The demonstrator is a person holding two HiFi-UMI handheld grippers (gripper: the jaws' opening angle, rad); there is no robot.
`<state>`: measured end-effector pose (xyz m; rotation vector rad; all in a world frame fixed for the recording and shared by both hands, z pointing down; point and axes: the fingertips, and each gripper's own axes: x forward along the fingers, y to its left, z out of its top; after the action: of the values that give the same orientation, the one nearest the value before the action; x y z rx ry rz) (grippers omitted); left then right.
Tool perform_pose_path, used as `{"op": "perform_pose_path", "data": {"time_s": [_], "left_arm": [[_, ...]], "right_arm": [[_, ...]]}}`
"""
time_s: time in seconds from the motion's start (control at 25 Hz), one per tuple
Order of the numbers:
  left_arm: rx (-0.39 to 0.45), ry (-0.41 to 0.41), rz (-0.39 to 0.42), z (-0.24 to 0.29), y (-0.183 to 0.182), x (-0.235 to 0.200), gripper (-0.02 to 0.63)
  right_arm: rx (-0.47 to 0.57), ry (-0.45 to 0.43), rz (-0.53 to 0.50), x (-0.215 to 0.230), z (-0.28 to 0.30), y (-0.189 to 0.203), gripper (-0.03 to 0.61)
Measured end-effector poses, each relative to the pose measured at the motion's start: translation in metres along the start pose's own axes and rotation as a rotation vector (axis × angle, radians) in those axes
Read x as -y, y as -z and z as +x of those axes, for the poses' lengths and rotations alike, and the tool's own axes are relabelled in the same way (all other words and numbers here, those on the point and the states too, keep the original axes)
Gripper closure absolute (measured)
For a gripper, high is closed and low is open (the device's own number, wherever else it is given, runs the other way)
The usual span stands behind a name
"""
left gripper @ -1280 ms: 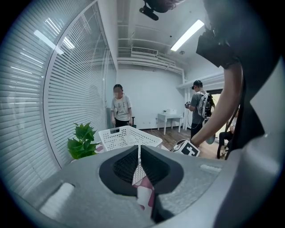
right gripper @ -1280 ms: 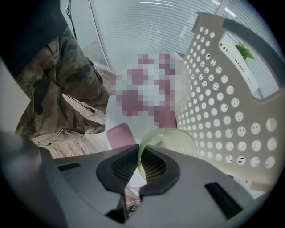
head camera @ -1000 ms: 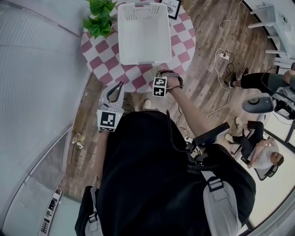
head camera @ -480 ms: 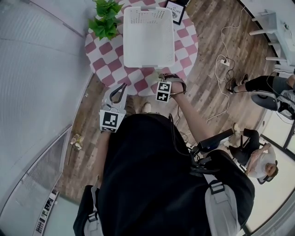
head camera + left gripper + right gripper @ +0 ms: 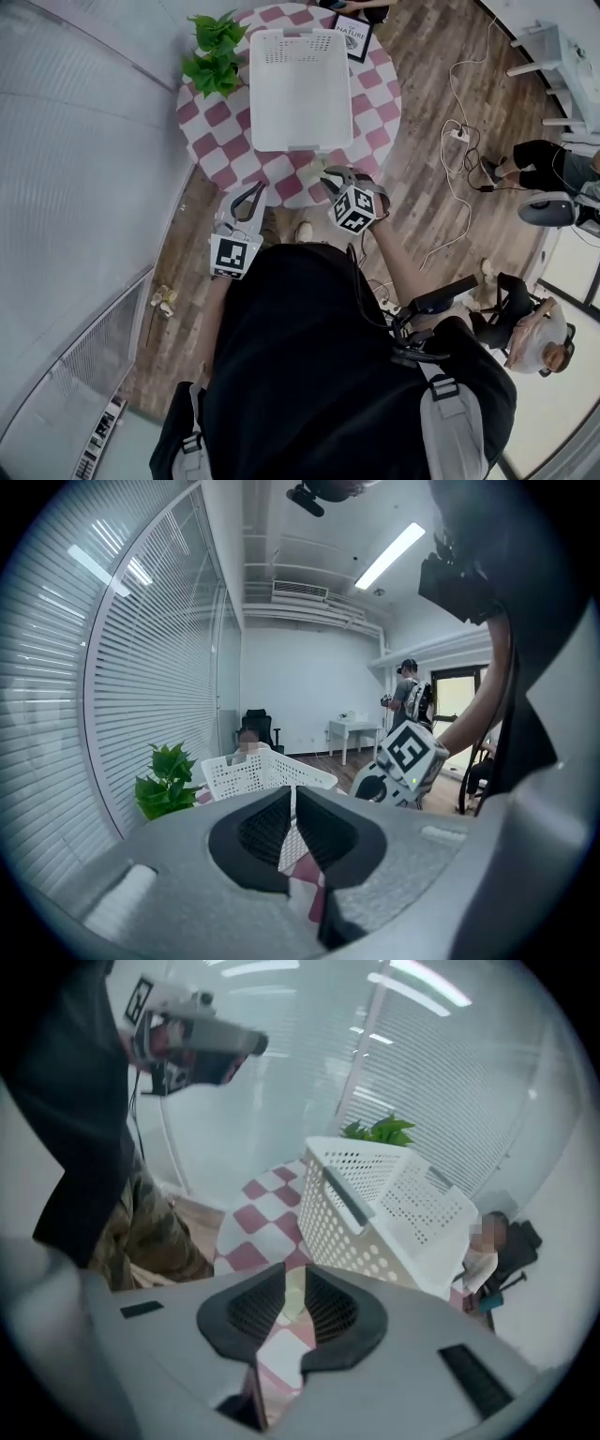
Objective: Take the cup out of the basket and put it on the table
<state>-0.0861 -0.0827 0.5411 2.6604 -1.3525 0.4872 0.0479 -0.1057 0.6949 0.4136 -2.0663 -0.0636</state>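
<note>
Our small pale-yellow cup (image 5: pixel 313 170) sits on the checked surface (image 5: pixel 220 117) at its near edge, just outside the white basket (image 5: pixel 300 84). Near it, our right hand-held gripper (image 5: pixel 330 178) has its jaws slightly apart, just narrowing, and grips nothing. Our left hand-held gripper (image 5: pixel 251 192) has its jaws together.

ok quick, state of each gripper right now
left gripper: fingers shut, nothing held
right gripper: open, fingers just been closing partway; pale cup shows through the gap, ungripped
</note>
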Motion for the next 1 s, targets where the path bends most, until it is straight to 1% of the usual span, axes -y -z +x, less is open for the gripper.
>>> {"op": "perform_pose_path", "data": {"time_s": [0.08,0.16,0.2,0.32,0.48,0.72,0.88,1.0], "left_arm": [[0.001,0.008,0.005,0.003,-0.001,0.003,0.607],[-0.001,0.019,0.008,0.006,-0.002,0.008,0.607],[-0.003,0.025,0.011,0.008,-0.002,0.011,0.607],[-0.002,0.036,0.025,0.01,-0.008,0.018,0.607],[0.0,0.033,0.032,0.014,-0.011,0.018,0.607],[-0.001,0.001,0.008,0.008,-0.004,0.012,0.607],[0.001,-0.025,-0.004,0.002,-0.001,0.006,0.607],[-0.002,-0.036,-0.012,-0.003,0.005,0.0,0.607]], "right_arm": [[0.119,0.02,0.141,0.006,-0.013,-0.009,0.561],[0.2,0.044,0.227,0.01,-0.021,-0.011,0.568],[0.215,0.056,0.24,0.01,-0.023,-0.01,0.569],[0.197,0.068,0.21,0.008,-0.026,-0.003,0.569],[0.161,0.054,0.17,0.012,-0.023,0.005,0.569],[0.098,0.0,0.09,0.007,-0.012,0.011,0.569],[0.044,-0.033,-0.005,0.003,-0.002,0.011,0.569],[0.0,-0.062,-0.05,-0.003,0.007,0.013,0.569]]}}
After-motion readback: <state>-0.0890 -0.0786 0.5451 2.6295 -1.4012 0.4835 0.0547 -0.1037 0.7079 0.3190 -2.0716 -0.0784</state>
